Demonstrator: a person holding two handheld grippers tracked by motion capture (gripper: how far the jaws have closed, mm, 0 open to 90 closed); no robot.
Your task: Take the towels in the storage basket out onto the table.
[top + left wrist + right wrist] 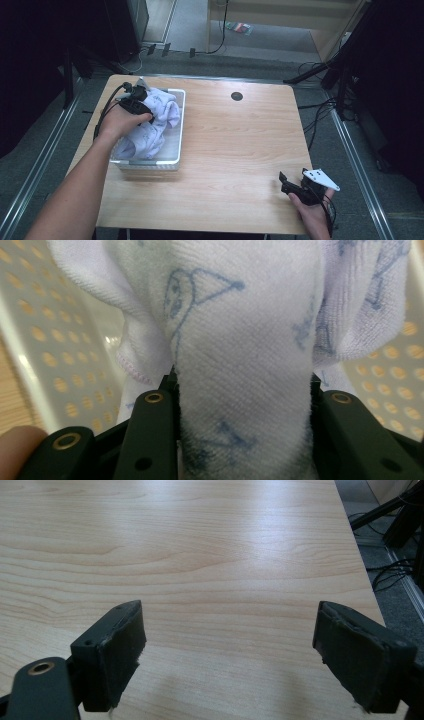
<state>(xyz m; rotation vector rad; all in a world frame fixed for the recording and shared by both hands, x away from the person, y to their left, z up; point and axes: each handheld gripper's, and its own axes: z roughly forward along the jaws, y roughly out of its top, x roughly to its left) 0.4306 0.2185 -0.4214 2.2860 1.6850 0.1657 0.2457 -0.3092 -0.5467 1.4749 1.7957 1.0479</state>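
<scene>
The left gripper point(150, 112) sits over the white basket point(179, 131) at the table's point(235, 150) left side, and it is the 1 that matters here: the towel point(152, 132) lies right under and around it, while the right gripper point(292, 186) waits well apart at the near right corner. In the left gripper view the jaws are clamped on a thick fold of towel point(245, 365), which rises straight up out of the gap between the 2 black jaws and spreads wider above them. The rest of the cloth hangs down into the basket point(55, 340), so its long run goes from the jaws down to the basket floor; I'd judge the coming move is a lift clear of the rim. The right gripper's point(227, 650) jaws stand wide apart with nothing between them, just bare table point(200, 555) ahead.
</scene>
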